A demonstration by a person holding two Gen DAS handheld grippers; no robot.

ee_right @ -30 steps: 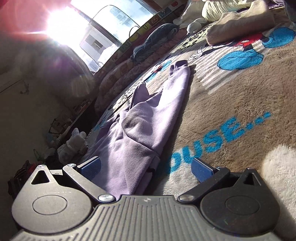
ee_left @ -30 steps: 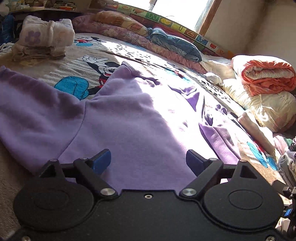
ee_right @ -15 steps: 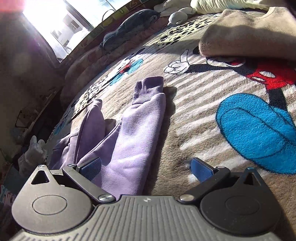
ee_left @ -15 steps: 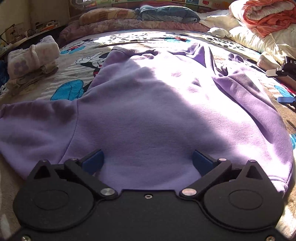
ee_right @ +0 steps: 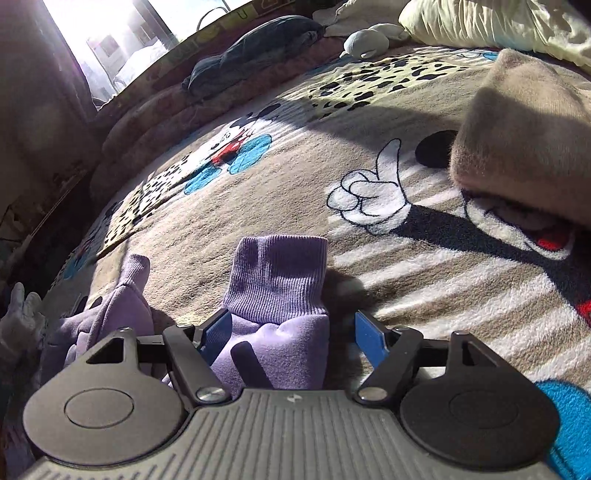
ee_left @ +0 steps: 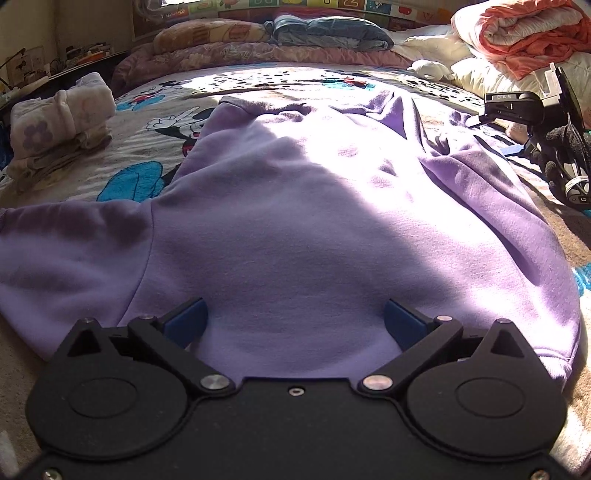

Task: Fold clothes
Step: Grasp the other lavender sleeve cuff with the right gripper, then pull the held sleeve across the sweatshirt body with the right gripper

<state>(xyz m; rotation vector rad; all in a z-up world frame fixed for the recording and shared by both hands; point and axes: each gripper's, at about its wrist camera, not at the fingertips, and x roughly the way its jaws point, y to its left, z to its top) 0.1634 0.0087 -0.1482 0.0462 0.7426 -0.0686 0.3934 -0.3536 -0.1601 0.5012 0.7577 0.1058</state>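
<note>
A lilac sweatshirt (ee_left: 295, 206) lies spread flat on the cartoon-print blanket (ee_left: 147, 122), one sleeve reaching out to the left. My left gripper (ee_left: 293, 319) hovers open over its near edge, nothing between the blue pads. In the right wrist view the other sleeve's ribbed cuff (ee_right: 280, 277) lies just in front of my right gripper (ee_right: 291, 334), which is open, its fingers straddling the sleeve end. The right gripper (ee_left: 517, 107) also shows at the far right of the left wrist view, held by a gloved hand.
A rolled white bundle (ee_left: 59, 118) sits on folded cloth at the left. Pillows (ee_left: 325, 33) line the far edge. An orange quilt (ee_left: 532, 33) is piled at the right. A beige folded blanket (ee_right: 524, 140) lies right of the cuff, a small plush toy (ee_right: 365, 40) beyond.
The left gripper swung round over the sweatshirt's body and came closer. The right gripper travelled along the sleeve up to its cuff, which now lies between the open fingers.
</note>
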